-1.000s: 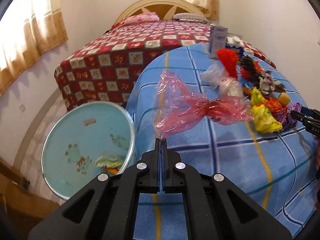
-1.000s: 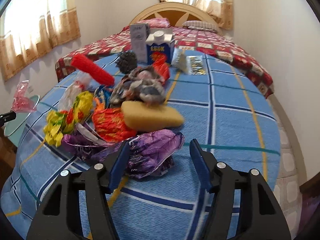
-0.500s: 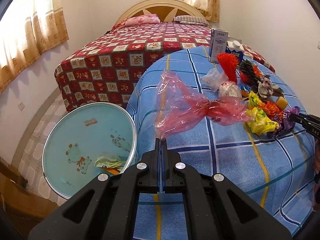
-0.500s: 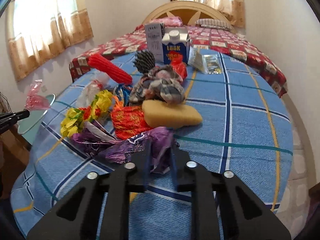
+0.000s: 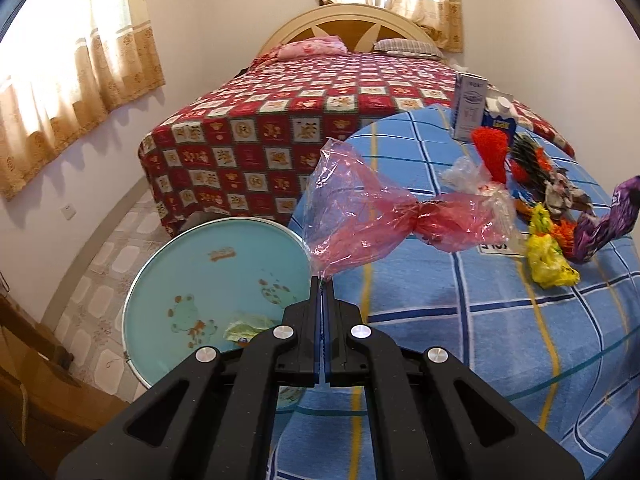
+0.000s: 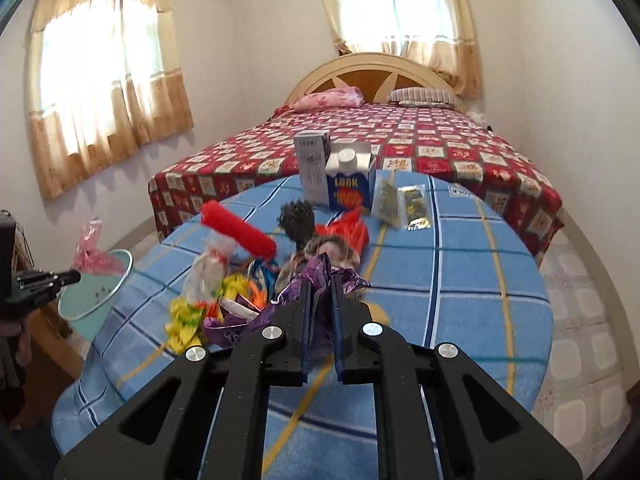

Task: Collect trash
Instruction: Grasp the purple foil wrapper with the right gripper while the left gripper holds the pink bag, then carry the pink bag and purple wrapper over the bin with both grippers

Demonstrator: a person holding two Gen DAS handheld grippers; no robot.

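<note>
Two handheld grippers work over a round table (image 6: 460, 280) draped in a blue checked cloth, which serves as the landmark here. Nearest in the left wrist view, the left gripper (image 5: 323, 284) is fully closed, pinching the corner of a crumpled pink plastic bag (image 5: 380, 216) that hangs in the air above the table's left edge. Just off that edge and lower down stands a pale blue bin (image 5: 216, 280) with a little trash at its bottom; the floor strip beyond it, between the table and a bed (image 5: 304, 120) with a red patterned cover, is open. In the right wrist view, the right gripper (image 6: 320, 284) is clamped on a purple foil wrapper (image 6: 312, 280), lifted clear of the cloth above the table's near side. A second ago its jaws stood wide around the wrapper as it lay on the table; they have since closed and risen with it. The left gripper has kept its grip on the bag throughout. Behind the wrapper sits the remaining pile: a yellow wrapper (image 6: 184, 316), a red roller-like object (image 6: 240, 232), and at the table's far side two cartons (image 6: 340, 176). The table's right half is bare cloth up to its rim. Only the right view shows a clear packet (image 6: 400, 204) beside the cartons and the left gripper from the side; only the left view shows the inside of the bin.
</note>
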